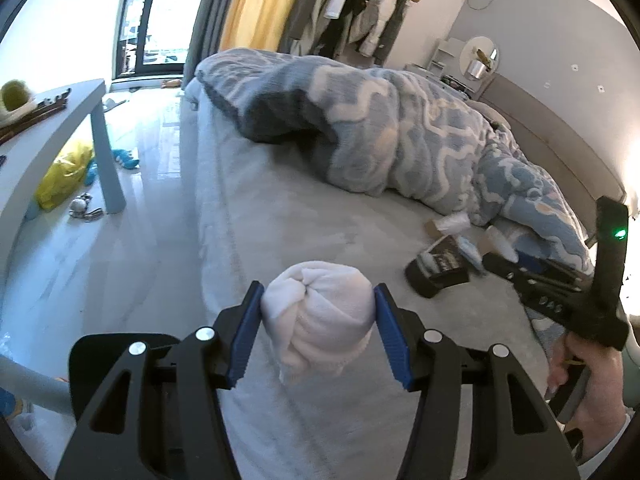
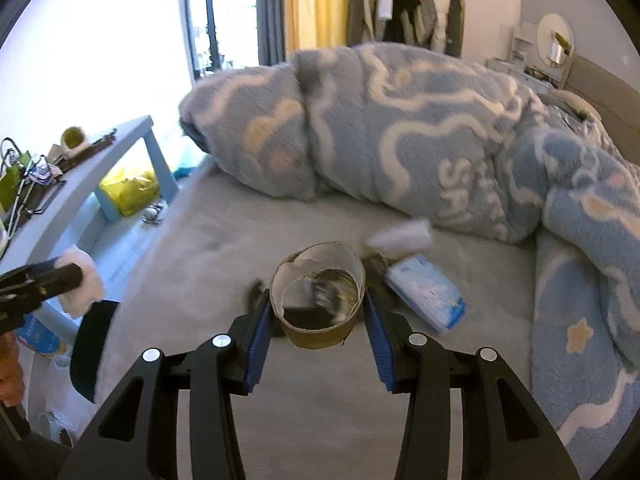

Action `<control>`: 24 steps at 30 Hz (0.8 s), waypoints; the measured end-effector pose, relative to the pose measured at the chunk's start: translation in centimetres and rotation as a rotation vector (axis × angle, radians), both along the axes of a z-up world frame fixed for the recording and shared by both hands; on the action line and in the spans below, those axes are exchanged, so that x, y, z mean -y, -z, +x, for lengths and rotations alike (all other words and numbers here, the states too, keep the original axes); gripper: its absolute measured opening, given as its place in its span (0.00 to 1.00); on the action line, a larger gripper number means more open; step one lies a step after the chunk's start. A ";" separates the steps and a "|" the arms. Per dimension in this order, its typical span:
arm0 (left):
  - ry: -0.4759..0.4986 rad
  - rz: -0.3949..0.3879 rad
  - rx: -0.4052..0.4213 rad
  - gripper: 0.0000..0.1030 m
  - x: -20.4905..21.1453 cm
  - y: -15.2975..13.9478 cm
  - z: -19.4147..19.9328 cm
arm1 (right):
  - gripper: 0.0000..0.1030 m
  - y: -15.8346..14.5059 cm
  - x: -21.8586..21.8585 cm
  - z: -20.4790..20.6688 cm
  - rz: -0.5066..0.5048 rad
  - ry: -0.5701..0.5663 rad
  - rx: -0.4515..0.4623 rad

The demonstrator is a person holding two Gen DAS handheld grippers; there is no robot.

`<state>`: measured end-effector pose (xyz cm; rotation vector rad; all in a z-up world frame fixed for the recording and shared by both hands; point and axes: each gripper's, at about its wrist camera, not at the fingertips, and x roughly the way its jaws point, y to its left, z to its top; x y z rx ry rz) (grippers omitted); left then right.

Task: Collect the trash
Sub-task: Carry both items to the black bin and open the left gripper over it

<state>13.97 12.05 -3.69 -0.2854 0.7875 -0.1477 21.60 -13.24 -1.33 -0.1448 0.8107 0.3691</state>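
The dark box is blurred and mostly hidden behind the cardboard tube.

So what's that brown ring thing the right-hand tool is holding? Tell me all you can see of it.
It looks like a spent cardboard tube, brown outside, with a torn white paper lining inside its rim. It is short, hollow and slightly squashed, its open end facing the camera. The right gripper clamps it between two blue pads, one on each side. Whether it rests on the pale bedsheet is unclear.

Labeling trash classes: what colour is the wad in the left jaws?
White wad, clearest in the left wrist view.
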 end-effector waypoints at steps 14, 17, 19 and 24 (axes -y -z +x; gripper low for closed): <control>-0.060 0.067 -0.082 0.57 -5.9 3.4 -2.0 | 0.44 -0.5 -9.3 -1.7 0.037 -0.138 -0.006; -0.080 0.077 -0.106 0.57 -7.4 4.4 -2.4 | 0.44 -0.4 -11.1 -1.9 0.050 -0.162 -0.016; -0.089 0.081 -0.120 0.57 -8.2 5.0 -2.7 | 0.44 -0.3 -12.5 -2.1 0.054 -0.182 -0.020; -0.104 0.091 -0.173 0.57 -10.0 7.0 -3.4 | 0.44 0.1 -16.8 -3.4 0.053 -0.256 -0.030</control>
